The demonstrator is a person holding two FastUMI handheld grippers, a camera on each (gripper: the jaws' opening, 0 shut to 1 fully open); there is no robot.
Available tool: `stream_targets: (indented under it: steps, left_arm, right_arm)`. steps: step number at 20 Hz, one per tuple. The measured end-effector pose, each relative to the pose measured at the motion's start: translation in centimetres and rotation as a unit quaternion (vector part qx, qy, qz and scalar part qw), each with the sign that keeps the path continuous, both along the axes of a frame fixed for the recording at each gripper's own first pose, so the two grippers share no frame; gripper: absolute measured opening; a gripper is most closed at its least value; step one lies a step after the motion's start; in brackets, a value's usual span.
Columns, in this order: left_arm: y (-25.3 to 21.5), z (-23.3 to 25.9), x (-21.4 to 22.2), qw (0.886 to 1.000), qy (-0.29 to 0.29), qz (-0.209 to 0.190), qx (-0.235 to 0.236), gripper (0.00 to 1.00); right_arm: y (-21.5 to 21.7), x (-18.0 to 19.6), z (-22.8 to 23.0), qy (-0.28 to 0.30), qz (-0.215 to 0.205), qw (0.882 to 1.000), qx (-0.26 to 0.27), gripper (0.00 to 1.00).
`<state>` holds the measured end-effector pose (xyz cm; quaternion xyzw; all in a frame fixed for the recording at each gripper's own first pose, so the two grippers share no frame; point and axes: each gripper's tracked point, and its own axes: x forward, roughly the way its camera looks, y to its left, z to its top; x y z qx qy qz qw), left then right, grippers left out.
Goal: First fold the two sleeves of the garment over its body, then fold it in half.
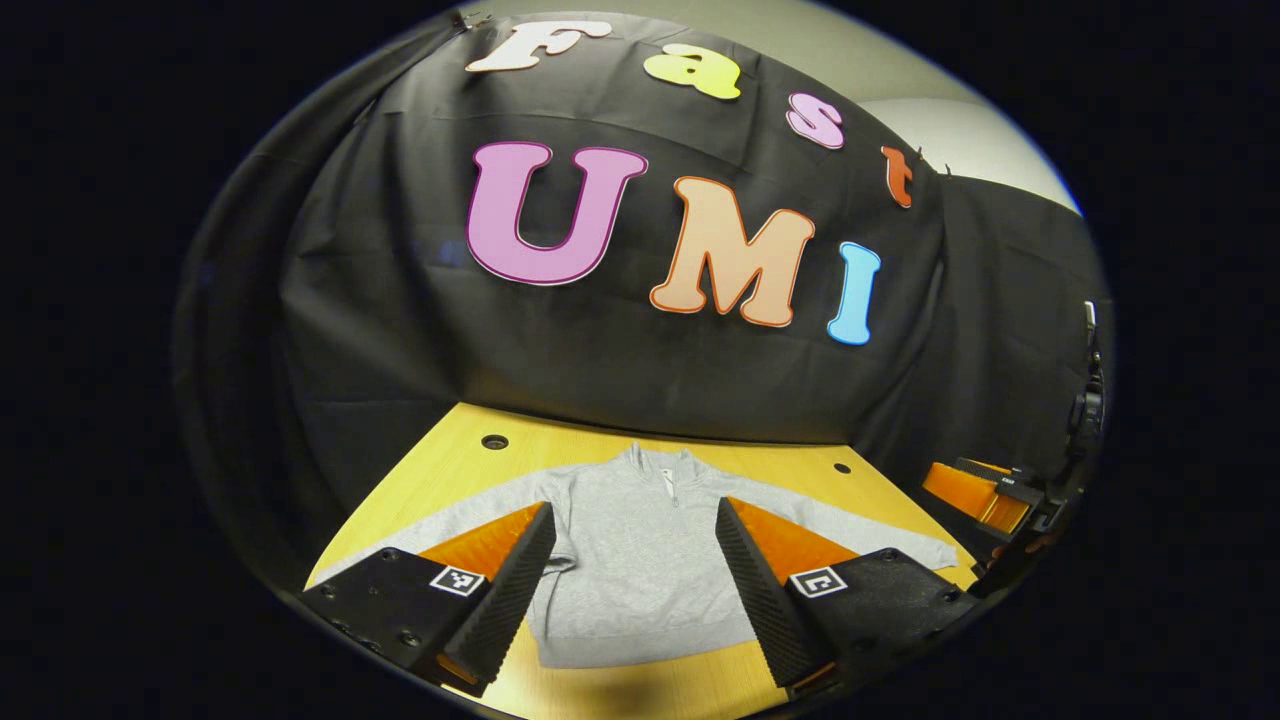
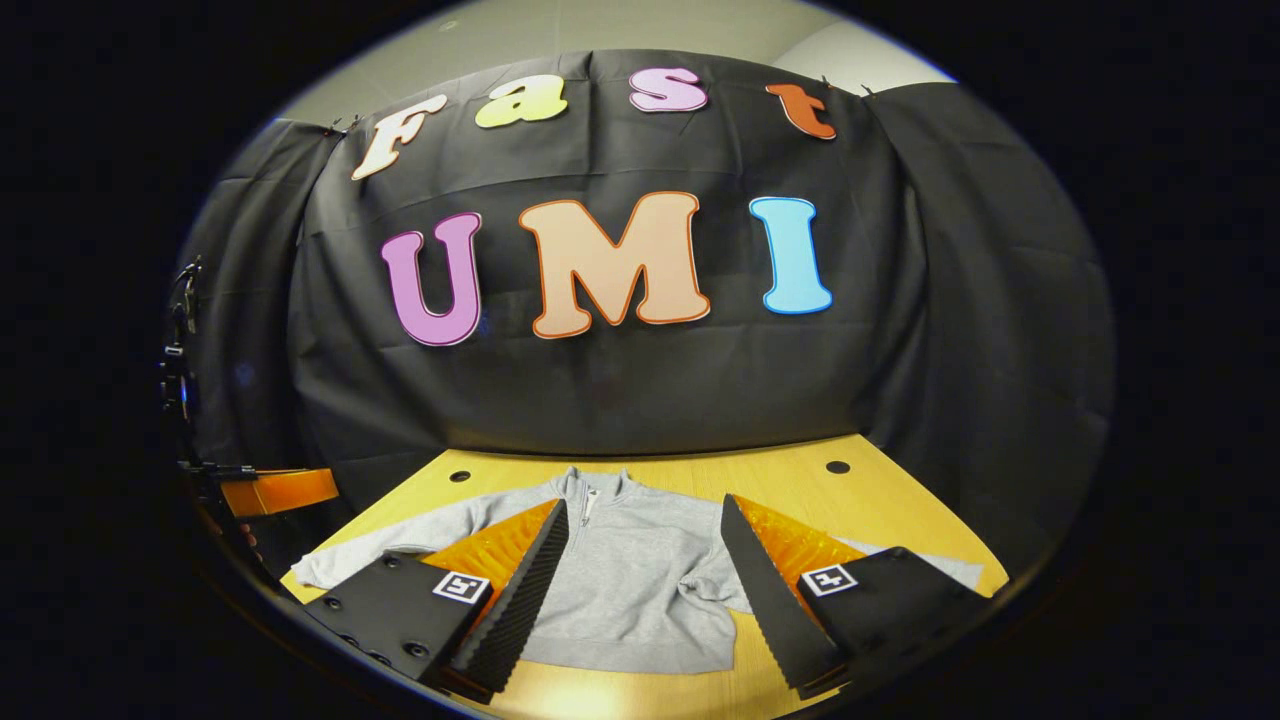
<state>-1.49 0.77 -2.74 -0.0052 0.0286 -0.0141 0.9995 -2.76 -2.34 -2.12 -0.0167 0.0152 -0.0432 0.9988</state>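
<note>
Light grey zip-neck sweatshirt (image 1: 640, 560) lies flat on the yellow wooden tabletop (image 1: 470, 460), sleeves spread out to both sides, collar toward the back wall. Left gripper (image 1: 635, 590) hangs above the hem end, jaws wide apart, holding nothing; body of the garment sits between them. Right gripper (image 2: 640, 595) likewise: jaws spread, empty, raised above the sweatshirt, level and facing the wall.

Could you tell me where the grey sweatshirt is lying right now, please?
The sweatshirt lies flat on the yellow table, collar toward the black cloth wall, both sleeves spread out sideways, seen ahead between each gripper's open jaws in both views.
</note>
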Motion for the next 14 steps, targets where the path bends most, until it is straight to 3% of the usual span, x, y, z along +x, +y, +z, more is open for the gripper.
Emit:
stream_targets:
  steps: [6, 10, 11, 14]
  left_arm:
    - [-0.3, -0.4, 0.1, 1.0, 0.005, -0.001, 0.005, 0.94]
    - [-0.7, -0.3, 0.2, 1.0, 0.005, -0.002, 0.011, 0.94]
    - [-0.9, -0.4, 0.2, 1.0, 0.006, -0.003, 0.011, 0.94]
    - [-1.2, -0.5, 0.5, 1.0, 0.011, -0.003, 0.017, 0.95]
  right_arm:
    - [-5.7, -0.4, -1.6, 0.021, -0.034, 0.999, 0.004, 0.97]
    - [-12.6, -1.0, -3.1, 0.038, -0.083, 0.996, 0.0, 0.97]
    - [-14.4, -1.1, -3.4, 0.044, -0.097, 0.994, -0.001, 0.93]
    - [-19.4, -2.0, -4.8, 0.061, -0.137, 0.989, -0.012, 0.97]
